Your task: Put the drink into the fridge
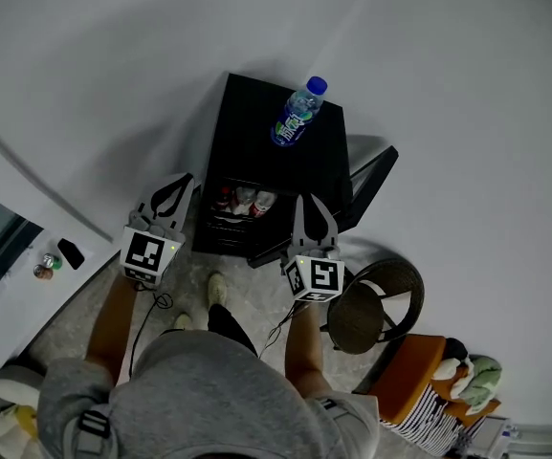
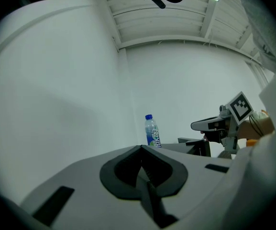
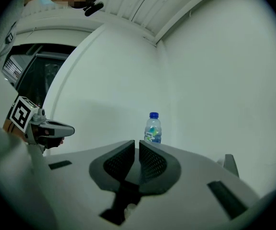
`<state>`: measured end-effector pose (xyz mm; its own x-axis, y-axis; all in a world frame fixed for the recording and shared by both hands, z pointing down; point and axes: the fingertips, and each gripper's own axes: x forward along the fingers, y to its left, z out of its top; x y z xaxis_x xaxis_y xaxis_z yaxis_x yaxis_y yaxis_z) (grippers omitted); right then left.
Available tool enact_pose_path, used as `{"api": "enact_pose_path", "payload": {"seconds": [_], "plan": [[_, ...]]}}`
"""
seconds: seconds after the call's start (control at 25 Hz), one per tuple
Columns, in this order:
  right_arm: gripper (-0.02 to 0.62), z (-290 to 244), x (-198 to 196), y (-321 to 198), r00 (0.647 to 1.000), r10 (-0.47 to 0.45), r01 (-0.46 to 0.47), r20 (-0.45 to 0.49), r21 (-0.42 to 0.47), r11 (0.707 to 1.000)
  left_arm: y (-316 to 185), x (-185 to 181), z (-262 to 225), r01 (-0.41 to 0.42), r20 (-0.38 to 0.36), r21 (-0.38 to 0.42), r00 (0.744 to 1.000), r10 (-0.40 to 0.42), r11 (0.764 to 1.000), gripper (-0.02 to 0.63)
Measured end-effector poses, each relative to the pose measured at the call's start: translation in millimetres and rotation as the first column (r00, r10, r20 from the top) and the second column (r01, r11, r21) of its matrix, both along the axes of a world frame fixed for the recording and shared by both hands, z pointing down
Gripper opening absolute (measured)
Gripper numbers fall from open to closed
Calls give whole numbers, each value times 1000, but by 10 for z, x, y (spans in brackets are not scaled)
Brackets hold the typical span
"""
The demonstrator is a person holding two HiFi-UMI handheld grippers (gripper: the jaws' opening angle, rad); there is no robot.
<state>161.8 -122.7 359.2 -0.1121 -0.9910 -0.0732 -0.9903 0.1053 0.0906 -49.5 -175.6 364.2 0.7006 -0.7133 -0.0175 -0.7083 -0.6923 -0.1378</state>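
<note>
A clear drink bottle (image 1: 298, 115) with a blue cap and a green-blue label stands upright on top of the black mini fridge (image 1: 256, 127). The same bottle (image 2: 151, 131) (image 3: 152, 128) shows straight ahead in both gripper views. My left gripper (image 1: 186, 180) (image 2: 141, 148) hovers before the fridge's left front corner, its jaws shut and empty. In front of the fridge opening my right gripper (image 1: 306, 201) (image 3: 137, 143) has its jaws nearly touching, with nothing between them. Both grippers are well short of the bottle.
The fridge door (image 1: 376, 175) hangs open to the right. Several cans and bottles (image 1: 244, 200) fill the upper shelf inside. A round dark stool (image 1: 376, 304) stands at the right beside my right arm. An orange seat with clothes (image 1: 433, 376) is further right. White walls close the corner behind.
</note>
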Motion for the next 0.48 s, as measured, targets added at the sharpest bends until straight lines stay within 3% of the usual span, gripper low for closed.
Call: {"api": "enact_pose_path", "payload": {"seconds": [0.48], "plan": [[46, -193, 296, -859, 995, -97, 97, 12, 1, 995, -588, 349, -138, 70, -17, 15, 997, -70, 997, 5]]}}
